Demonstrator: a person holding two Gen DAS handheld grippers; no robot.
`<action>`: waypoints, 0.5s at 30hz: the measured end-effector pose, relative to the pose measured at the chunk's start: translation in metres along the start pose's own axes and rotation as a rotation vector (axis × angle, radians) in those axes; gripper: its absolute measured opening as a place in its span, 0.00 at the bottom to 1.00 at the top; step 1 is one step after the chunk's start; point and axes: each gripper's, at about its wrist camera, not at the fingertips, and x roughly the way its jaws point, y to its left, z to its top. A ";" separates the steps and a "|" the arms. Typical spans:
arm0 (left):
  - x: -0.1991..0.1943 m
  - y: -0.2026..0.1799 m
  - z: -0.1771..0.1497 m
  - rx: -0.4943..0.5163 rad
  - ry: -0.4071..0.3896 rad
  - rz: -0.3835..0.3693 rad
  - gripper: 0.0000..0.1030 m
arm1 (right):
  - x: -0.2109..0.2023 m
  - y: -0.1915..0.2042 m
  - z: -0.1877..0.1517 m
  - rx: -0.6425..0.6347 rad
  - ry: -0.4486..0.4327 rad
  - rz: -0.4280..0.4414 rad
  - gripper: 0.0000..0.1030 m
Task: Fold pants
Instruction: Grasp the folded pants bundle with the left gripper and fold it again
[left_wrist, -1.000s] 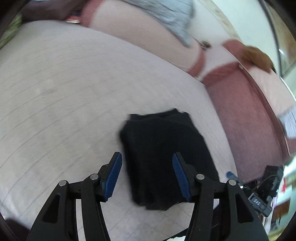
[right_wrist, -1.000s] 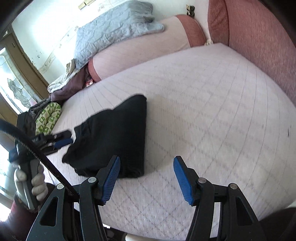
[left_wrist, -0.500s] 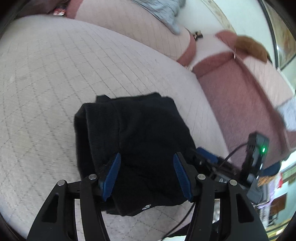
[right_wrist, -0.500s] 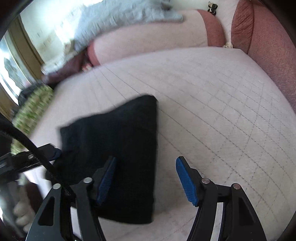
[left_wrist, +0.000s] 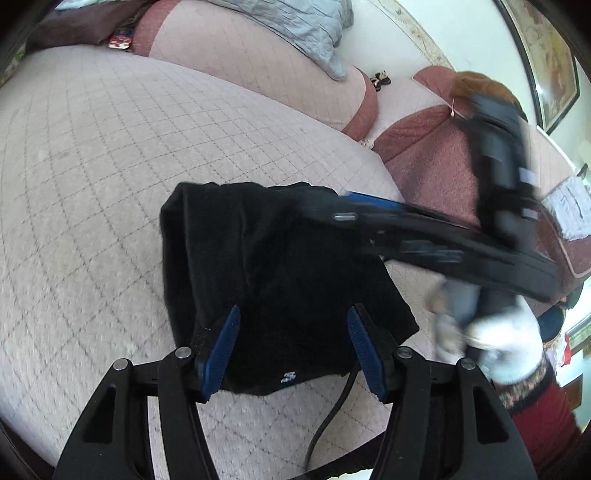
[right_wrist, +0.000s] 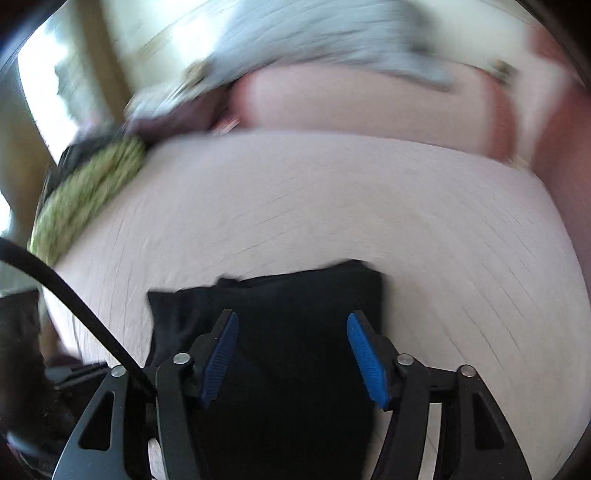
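The black pants lie folded into a compact rectangle on the pale quilted bed. My left gripper is open, its blue pads over the near edge of the pants, holding nothing. My right gripper is open over the pants in the right wrist view, which is blurred by motion. In the left wrist view the right gripper shows blurred, reaching in from the right above the far corner of the pants, held by a gloved hand.
A pink bolster with a grey quilt lies along the bed's far side. A red-brown cushion stands at the right. A green patterned cloth lies at the bed's left edge. A black cable hangs near the front edge.
The right gripper has swung in fast over the pants from the right. The left gripper has pulled back slightly along the near edge of the pants. Both stay open.
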 end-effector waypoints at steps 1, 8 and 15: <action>-0.001 0.003 -0.001 -0.009 -0.001 -0.003 0.58 | 0.012 0.009 0.004 -0.053 0.022 -0.029 0.66; 0.007 0.003 0.011 -0.012 0.016 -0.001 0.58 | 0.044 0.001 0.016 -0.018 0.088 -0.139 0.00; -0.011 0.013 0.013 -0.020 0.029 -0.046 0.58 | 0.014 -0.054 0.009 0.176 0.050 -0.188 0.07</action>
